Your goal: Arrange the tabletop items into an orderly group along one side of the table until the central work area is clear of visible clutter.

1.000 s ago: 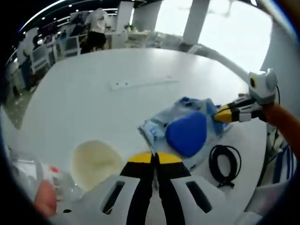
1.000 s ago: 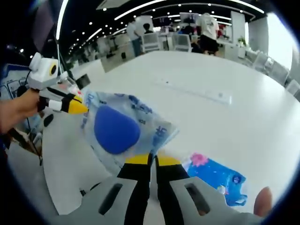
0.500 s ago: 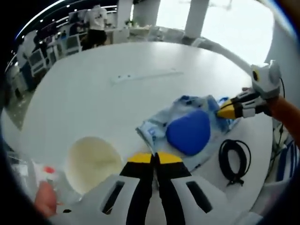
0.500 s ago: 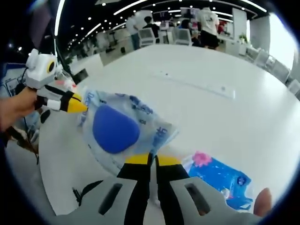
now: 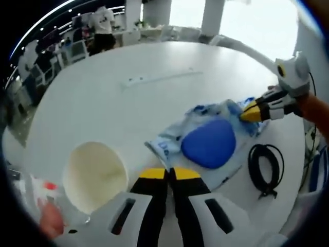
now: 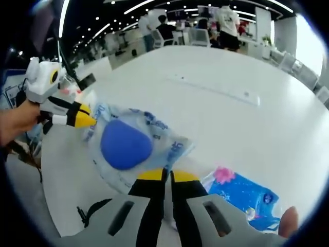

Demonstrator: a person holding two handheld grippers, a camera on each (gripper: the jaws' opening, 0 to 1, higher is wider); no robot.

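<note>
The left gripper (image 5: 167,174) has its yellow-tipped jaws pressed together, pinching the near edge of a clear plastic bag (image 5: 205,135) that holds a blue rounded pad (image 5: 208,143), on the white table (image 5: 128,108). The right gripper (image 6: 165,175) is likewise clenched on the bag's opposite edge. Beside the bag lie a cream bowl (image 5: 95,176), a coiled black cable (image 5: 266,163) and a blue printed packet (image 6: 245,196), partly cut off. A transparent bottle with a red mark (image 5: 38,193) is blurred.
</note>
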